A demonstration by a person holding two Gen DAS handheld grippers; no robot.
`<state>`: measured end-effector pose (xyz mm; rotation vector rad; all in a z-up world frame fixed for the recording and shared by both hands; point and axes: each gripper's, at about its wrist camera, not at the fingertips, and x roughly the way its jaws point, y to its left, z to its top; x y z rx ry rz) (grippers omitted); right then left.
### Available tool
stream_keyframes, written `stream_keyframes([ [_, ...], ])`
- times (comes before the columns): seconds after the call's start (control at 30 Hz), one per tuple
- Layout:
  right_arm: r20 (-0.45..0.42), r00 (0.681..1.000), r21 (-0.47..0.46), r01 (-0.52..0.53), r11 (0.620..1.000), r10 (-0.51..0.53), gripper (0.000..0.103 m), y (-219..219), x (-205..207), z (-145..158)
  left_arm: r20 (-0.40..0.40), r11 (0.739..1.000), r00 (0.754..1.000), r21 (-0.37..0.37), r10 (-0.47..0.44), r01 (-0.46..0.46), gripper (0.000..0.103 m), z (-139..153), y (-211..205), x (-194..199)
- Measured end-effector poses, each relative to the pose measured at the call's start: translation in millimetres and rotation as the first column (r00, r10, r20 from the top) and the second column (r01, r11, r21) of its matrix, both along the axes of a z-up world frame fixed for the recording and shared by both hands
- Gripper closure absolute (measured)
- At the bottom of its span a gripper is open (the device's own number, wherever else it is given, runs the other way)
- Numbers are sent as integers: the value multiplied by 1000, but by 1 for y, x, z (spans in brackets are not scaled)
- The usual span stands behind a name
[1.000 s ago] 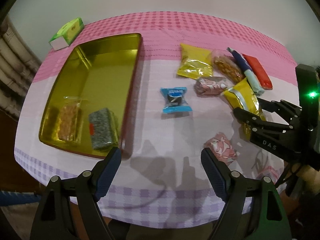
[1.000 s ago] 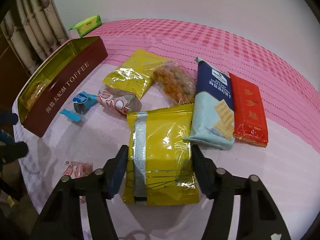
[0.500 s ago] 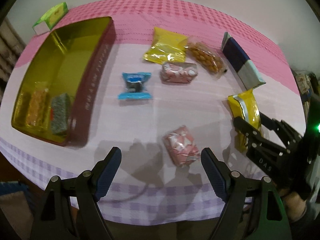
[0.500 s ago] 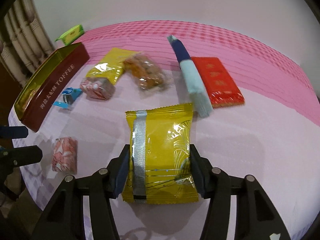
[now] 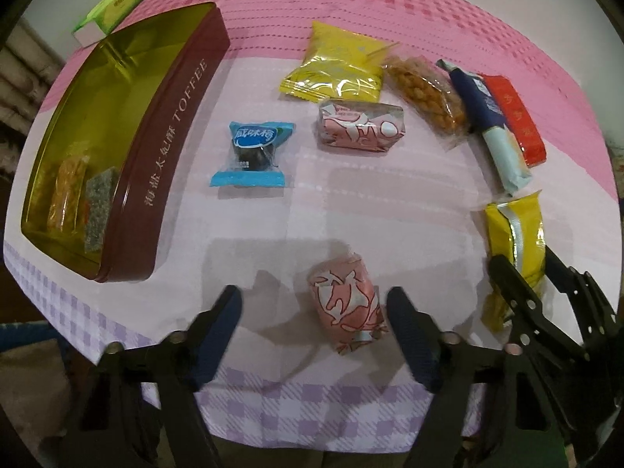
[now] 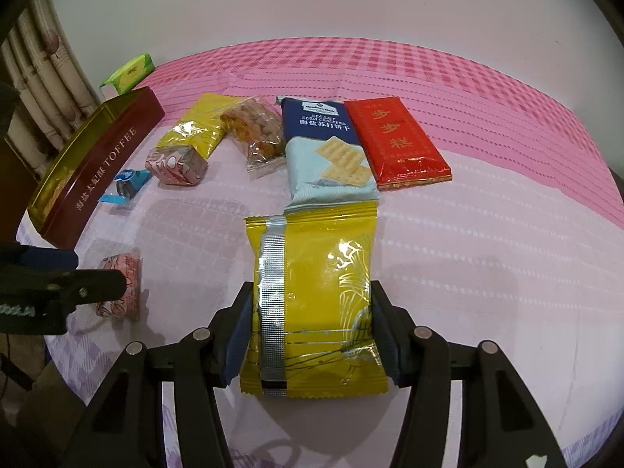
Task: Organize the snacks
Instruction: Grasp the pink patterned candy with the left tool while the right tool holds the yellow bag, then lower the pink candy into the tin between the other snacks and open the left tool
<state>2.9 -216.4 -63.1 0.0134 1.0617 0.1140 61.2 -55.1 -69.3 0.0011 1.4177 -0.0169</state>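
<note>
The left gripper [image 5: 312,312] points down at the table edge, its jaws closing with a pink wrapped snack [image 5: 345,306] between them; the pads are not yet pressing on it. The right gripper [image 6: 310,312] is clamped on a yellow packet [image 6: 316,296], held just right of that pink snack. Beyond the pink snack, toward the toffee tin [image 5: 167,148], lies a blue plum candy [image 5: 253,154], with a second pink snack [image 5: 360,126] to its right. Farther off are another yellow packet [image 5: 339,66], a bag of nuts [image 5: 429,93], soda crackers [image 6: 327,148] and a red bar [image 6: 396,142]. The tin, left of the pink snack, holds two snacks.
</note>
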Motion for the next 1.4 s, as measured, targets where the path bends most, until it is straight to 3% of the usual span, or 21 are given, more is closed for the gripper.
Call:
stream_keyframes([
  [0.43, -3, 1000, -1, -1, 1000, 1, 49, -1, -2, 1, -1, 1000, 1000, -6, -17, 17, 40, -12, -16, 1],
  [0.77, -4, 1000, -6, 0, 1000, 0, 49, 0, -1, 1, 0, 996, 998, -62, -60, 60, 66, -15, -20, -1],
  [1.4, -13, 1000, -26, 0, 1000, 0, 49, 4, 3, -1, 35, 986, 990, -82, -140, 142, 70, -3, -7, 2],
])
